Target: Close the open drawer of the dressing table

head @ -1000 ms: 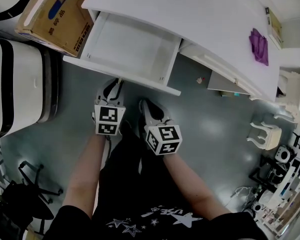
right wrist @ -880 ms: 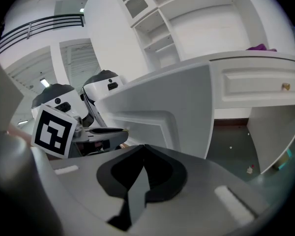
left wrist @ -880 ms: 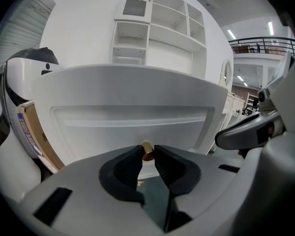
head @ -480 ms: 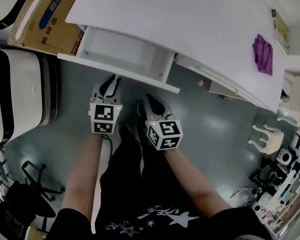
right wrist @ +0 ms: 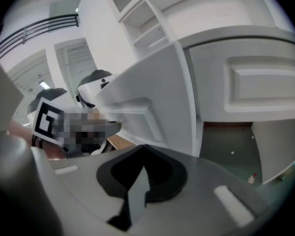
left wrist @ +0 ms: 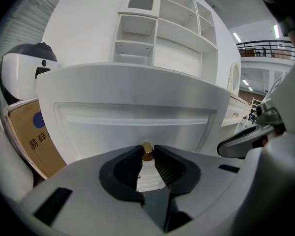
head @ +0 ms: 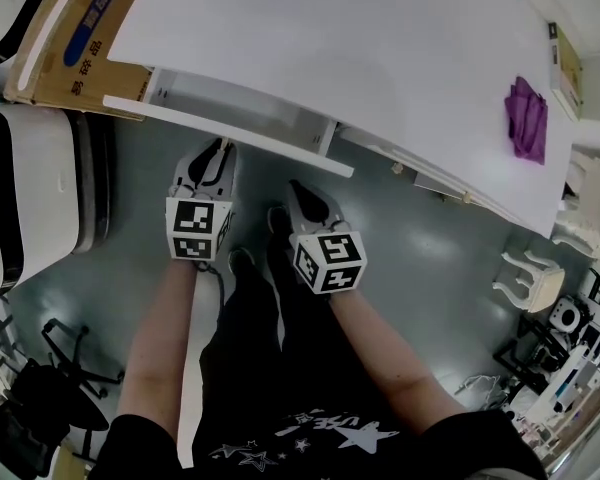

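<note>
The white drawer front (head: pixel 230 136) of the dressing table (head: pixel 360 68) juts only a little from under the top, with a narrow strip of the drawer's inside showing. My left gripper (head: pixel 218 148) is shut on the drawer's small brass knob (left wrist: pixel 146 151), which sits between the black pads in front of the panelled drawer front (left wrist: pixel 132 122). My right gripper (head: pixel 298 188) is just to the right, close to the drawer front (right wrist: pixel 147 112); its jaws (right wrist: pixel 143 149) are shut with nothing between them. Whether it touches the drawer I cannot tell.
A cardboard box (head: pixel 70 38) leans at the table's left end beside a white-and-black seat (head: pixel 20 188). A purple cloth (head: pixel 526 118) and a flat box (head: pixel 568 58) lie on the table top. A small white stool (head: pixel 530 278) stands at right and a black chair base (head: pixel 50 388) at lower left.
The drawer has slid well in under the table top, so much less of its inside shows. Both grippers have moved forward with it, the left still on the knob.
</note>
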Demonstrator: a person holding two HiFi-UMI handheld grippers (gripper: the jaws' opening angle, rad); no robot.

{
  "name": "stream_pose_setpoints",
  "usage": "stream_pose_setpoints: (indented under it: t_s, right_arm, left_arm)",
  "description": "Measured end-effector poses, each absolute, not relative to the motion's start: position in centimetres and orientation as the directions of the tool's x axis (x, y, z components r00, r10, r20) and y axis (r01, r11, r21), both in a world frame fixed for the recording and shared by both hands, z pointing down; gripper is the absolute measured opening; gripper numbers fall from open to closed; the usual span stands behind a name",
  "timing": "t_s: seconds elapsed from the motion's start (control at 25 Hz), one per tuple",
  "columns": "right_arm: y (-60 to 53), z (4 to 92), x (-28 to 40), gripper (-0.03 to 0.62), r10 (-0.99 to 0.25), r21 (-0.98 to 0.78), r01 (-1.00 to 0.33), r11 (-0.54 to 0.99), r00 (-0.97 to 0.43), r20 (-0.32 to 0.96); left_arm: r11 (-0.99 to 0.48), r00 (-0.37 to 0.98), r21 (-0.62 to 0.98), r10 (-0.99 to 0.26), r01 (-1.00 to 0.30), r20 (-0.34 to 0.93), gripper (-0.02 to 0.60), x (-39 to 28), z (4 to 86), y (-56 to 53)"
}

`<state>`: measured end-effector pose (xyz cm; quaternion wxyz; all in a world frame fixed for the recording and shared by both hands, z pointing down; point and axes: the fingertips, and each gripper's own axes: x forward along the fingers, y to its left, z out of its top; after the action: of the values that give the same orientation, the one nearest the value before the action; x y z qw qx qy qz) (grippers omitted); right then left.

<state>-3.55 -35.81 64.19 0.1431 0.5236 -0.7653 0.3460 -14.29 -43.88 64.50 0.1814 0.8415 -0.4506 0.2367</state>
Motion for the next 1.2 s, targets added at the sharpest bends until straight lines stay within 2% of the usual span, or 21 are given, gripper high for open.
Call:
stream_pose_setpoints:
  t_s: [1.2]
  right_arm:
    - [-38.1,64.8,-0.9,0.004,-0.696,-0.376,-0.901,0.214,-0.411,0.588]
  left_arm:
    - [-0.508,0.464,0.08,-0.696,-0.858,0.548,0.08,-11.5,64.3,-50.2]
